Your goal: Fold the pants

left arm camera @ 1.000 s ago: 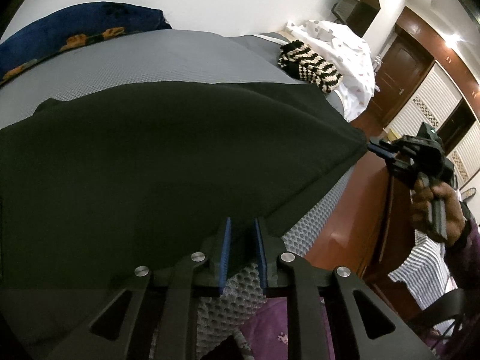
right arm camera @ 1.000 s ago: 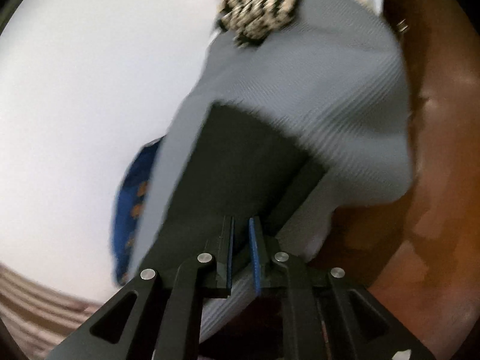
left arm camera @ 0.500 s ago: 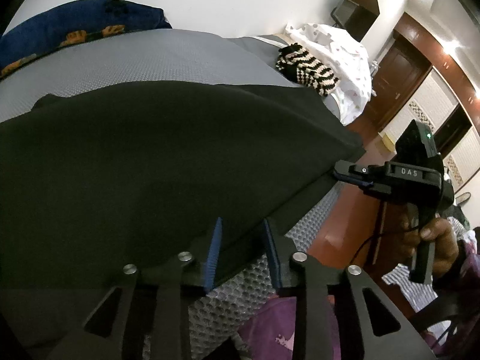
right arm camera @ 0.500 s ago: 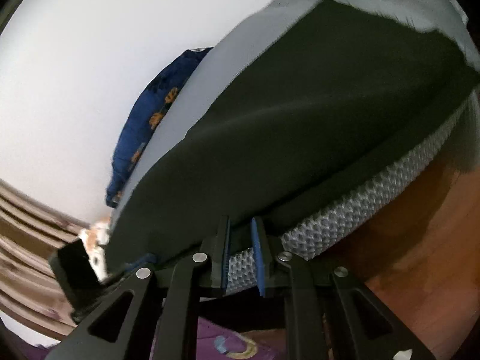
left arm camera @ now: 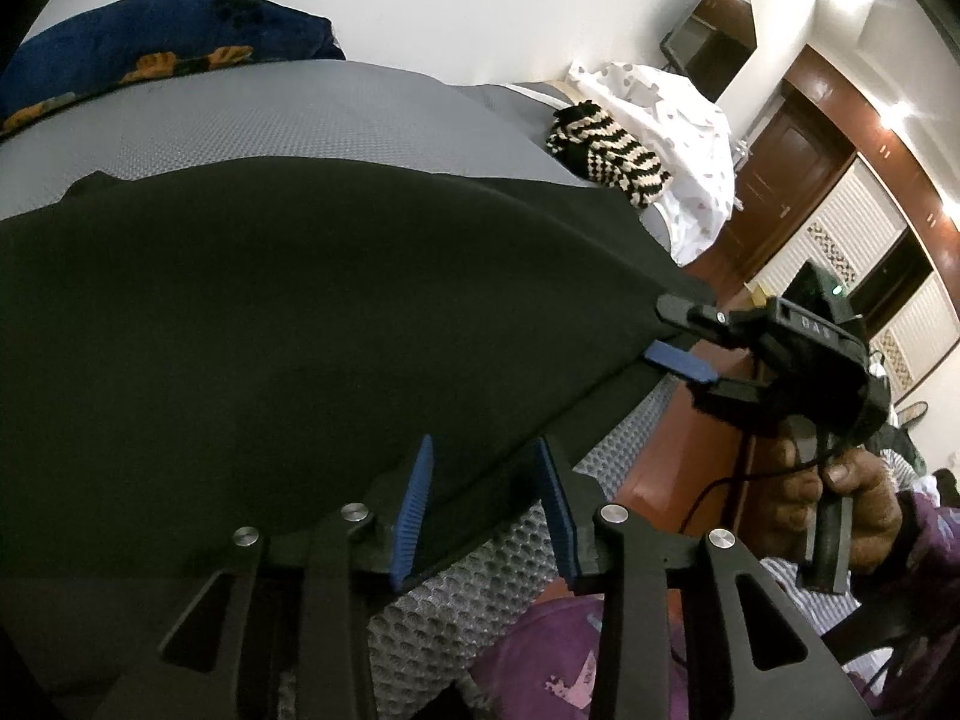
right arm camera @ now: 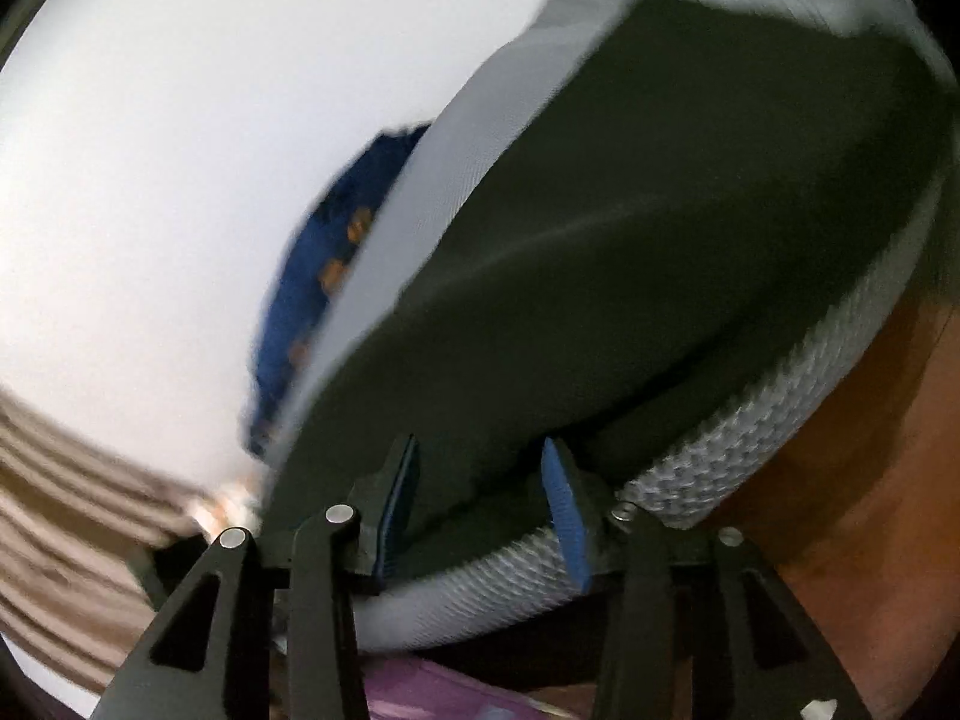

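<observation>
Both the left hand-held gripper (left arm camera: 486, 504) and right hand-held gripper (right arm camera: 480, 504) gape, released, astride the black pants' (left arm camera: 270, 330) near edge on the bed (left arm camera: 252, 114); pinching mattress mesh too could drag it.

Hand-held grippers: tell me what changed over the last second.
Both opened: the left hand-held gripper and the right hand-held gripper went from nearly shut to wide apart, each now straddling the near edge of the black pants. The right one also swung in from beyond the bed corner to that edge. The pants stayed flat on the grey mattress; nothing is gripped.
</observation>
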The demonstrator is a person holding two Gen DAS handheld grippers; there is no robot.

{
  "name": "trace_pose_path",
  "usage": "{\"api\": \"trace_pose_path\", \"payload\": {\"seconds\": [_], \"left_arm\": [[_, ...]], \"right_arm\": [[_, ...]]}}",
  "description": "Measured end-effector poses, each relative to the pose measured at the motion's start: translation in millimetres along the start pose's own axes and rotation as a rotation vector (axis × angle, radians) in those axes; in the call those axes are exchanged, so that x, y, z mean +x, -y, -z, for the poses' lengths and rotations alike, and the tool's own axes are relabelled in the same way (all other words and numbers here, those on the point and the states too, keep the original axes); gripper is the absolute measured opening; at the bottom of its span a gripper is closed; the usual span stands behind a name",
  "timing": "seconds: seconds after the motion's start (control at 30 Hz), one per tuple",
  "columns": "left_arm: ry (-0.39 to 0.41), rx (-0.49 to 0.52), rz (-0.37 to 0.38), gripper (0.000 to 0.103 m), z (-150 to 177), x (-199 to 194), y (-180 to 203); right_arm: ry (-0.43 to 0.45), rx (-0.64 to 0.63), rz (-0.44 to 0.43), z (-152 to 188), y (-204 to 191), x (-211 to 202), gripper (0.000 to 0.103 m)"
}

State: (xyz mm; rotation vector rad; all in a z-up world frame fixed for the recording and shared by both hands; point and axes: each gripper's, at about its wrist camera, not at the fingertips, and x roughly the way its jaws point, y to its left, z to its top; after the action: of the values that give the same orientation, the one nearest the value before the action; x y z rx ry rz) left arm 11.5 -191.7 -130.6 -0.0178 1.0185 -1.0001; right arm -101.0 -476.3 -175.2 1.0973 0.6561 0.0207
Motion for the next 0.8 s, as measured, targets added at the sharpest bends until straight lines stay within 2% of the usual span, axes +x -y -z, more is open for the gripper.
{"api": "trace_pose_path", "payload": {"seconds": [0.03,0.07,0.13,0.17,0.23,0.4,0.57,0.63,0.73,0.77,0.8], "left_arm": [[0.000,0.000,0.001,0.038,0,-1,-1],[0.000,0.000,-0.001,0.038,0,-1,0],[-0.002,0.000,-0.005,0.038,0,-1,0],[-0.003,-0.001,-0.013,0.038,-1,-2,0],[-0.006,-0.004,-0.024,0.038,-1,-4,-2],[0.003,-0.007,-0.043,0.038,-1,-15,-6],[0.018,-0.031,-0.065,0.047,5,-26,-19],[0.018,-0.052,-0.062,0.047,8,-28,-26],[0.029,-0.069,-0.059,0.047,10,-41,-31],[0.035,-0.067,-0.060,0.047,11,-45,-32],[0.048,-0.061,-0.068,0.047,12,-52,-33]], "right_arm": [[0.007,0.049,-0.043,1,6,1,0.039],[0.003,0.094,-0.083,3,11,5,0.028],[-0.048,0.076,-0.050,3,10,15,0.006],[-0.071,0.075,-0.031,3,10,19,0.006],[-0.075,0.086,-0.037,4,11,17,0.005],[-0.101,0.022,-0.009,5,-5,5,0.005],[-0.129,-0.001,0.022,7,-8,4,0.005],[-0.136,0.054,0.010,6,5,11,0.005],[-0.139,0.109,-0.023,6,9,13,0.014],[-0.155,0.129,-0.047,8,8,13,0.024],[-0.162,0.137,-0.069,10,5,13,0.030]]}}
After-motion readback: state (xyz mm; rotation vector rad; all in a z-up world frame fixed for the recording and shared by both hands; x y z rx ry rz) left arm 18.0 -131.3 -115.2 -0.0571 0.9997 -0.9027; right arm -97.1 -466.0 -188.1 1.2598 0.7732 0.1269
